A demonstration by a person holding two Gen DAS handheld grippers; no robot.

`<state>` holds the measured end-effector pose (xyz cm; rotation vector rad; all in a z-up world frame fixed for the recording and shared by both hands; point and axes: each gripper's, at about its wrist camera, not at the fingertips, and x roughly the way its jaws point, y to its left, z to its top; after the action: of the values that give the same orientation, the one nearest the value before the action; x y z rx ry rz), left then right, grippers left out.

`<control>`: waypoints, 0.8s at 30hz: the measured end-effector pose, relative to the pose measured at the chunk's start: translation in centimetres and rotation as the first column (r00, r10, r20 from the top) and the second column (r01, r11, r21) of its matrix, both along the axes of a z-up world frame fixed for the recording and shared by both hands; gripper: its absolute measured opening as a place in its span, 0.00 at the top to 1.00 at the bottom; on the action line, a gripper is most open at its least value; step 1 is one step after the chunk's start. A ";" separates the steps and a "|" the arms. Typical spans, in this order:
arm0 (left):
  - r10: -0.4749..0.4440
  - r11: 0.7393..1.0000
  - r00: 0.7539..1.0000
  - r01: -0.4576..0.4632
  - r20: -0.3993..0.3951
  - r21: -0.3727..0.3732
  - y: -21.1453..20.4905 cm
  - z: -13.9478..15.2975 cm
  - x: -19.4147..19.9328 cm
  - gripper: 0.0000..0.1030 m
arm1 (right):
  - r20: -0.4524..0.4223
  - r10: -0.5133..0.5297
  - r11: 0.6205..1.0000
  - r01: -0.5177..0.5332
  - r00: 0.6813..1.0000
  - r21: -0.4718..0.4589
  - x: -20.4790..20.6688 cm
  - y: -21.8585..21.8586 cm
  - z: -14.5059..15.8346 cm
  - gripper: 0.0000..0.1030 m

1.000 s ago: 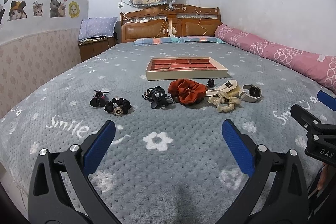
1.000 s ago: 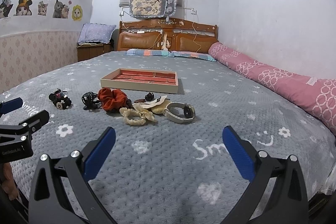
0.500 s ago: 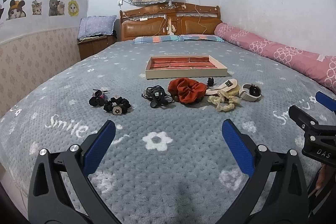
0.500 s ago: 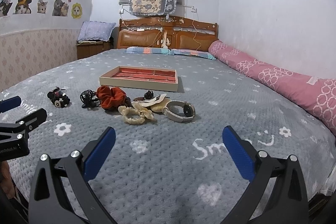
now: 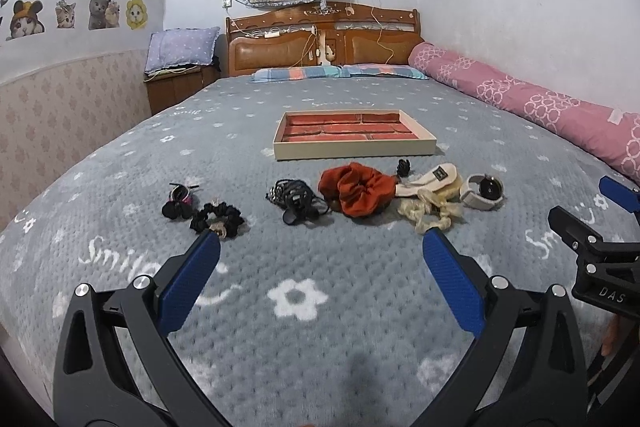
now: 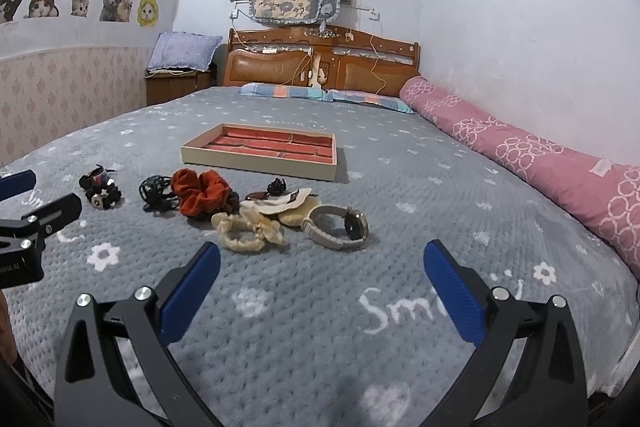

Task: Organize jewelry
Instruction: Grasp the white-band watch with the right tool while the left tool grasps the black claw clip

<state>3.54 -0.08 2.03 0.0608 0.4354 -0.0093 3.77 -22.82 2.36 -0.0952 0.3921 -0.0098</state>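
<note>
A bed covered by a grey blanket (image 5: 320,307) is carrying a shallow tray (image 5: 354,143) with a red lining. In front of the tray, black hair ties (image 5: 216,219), a rust scrunchie (image 5: 356,191), a cream scrunchie (image 5: 430,215) and a watch (image 5: 482,191) are lying in a row. Beyond the tray, pillows (image 5: 340,71) are resting at the headboard, and a pink bolster (image 5: 532,103) is lying off to its right.

The room is evenly lit from overhead, and only soft shadows are cast on the bed (image 5: 320,307). Edges are bent and darkened (fisheye), and the right view is slightly blurred.
</note>
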 end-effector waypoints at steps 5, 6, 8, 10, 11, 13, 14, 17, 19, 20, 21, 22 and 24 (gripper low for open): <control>0.010 1.000 1.000 -0.010 0.015 -0.005 0.4 1.2 2.2 0.05 | -0.006 -0.013 0.999 0.013 1.000 0.032 2.1 -1.0 0.8 0.04; 0.016 1.000 1.000 -0.016 0.016 0.001 0.4 1.5 2.8 0.05 | -0.012 -0.013 0.999 0.013 1.000 0.040 2.6 -1.2 0.9 0.04; 0.019 1.000 1.000 -0.019 0.016 0.000 0.6 1.8 3.9 0.05 | -0.025 -0.016 0.999 0.018 1.000 0.051 3.7 -1.6 1.0 0.04; 0.023 1.000 1.000 -0.023 0.011 0.008 0.6 2.0 4.8 0.05 | -0.042 -0.020 0.999 0.022 0.999 0.047 4.9 -1.8 1.0 0.04; 0.025 1.000 1.000 -0.025 0.009 0.015 0.6 2.1 5.4 0.05 | -0.056 -0.025 0.999 0.027 0.998 0.042 5.5 -1.8 1.1 0.04; 0.029 0.999 1.000 -0.029 0.005 0.014 0.7 2.2 6.4 0.05 | -0.080 -0.038 0.999 0.041 0.996 0.036 6.9 -2.0 1.0 0.04; 0.027 1.000 1.000 -0.027 0.000 0.014 0.7 2.2 7.0 0.05 | -0.083 -0.040 0.998 0.043 0.996 0.042 7.5 -2.2 1.0 0.04; 0.027 0.999 1.000 -0.027 -0.013 0.024 0.6 2.1 8.5 0.05 | -0.092 -0.044 0.997 0.050 0.995 0.063 9.2 -3.0 0.9 0.04; 0.029 0.999 0.999 -0.028 -0.022 0.032 0.7 1.9 9.6 0.05 | -0.108 -0.066 0.996 0.072 0.992 0.052 10.4 -3.4 0.6 0.04; 0.030 0.999 0.999 -0.029 -0.026 0.026 0.8 1.7 10.0 0.05 | -0.118 -0.075 0.996 0.081 0.990 0.047 11.0 -3.7 0.4 0.04; 0.032 0.999 0.999 -0.031 -0.030 0.024 0.9 1.6 10.4 0.05 | -0.125 -0.082 0.995 0.088 0.989 0.044 11.4 -3.9 0.1 0.04; 0.035 0.999 0.999 -0.034 -0.039 0.020 0.9 1.3 10.8 0.05 | -0.136 -0.087 0.995 0.093 0.987 0.043 12.1 -4.3 -0.3 0.04; 0.045 0.999 0.997 -0.045 -0.056 0.002 1.3 0.7 11.8 0.05 | -0.158 -0.089 0.994 0.097 0.983 0.042 13.0 -4.8 -0.9 0.04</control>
<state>15.37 1.26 2.70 0.0513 0.4928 0.0337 16.82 -27.57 1.44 -0.0284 0.5526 -0.0854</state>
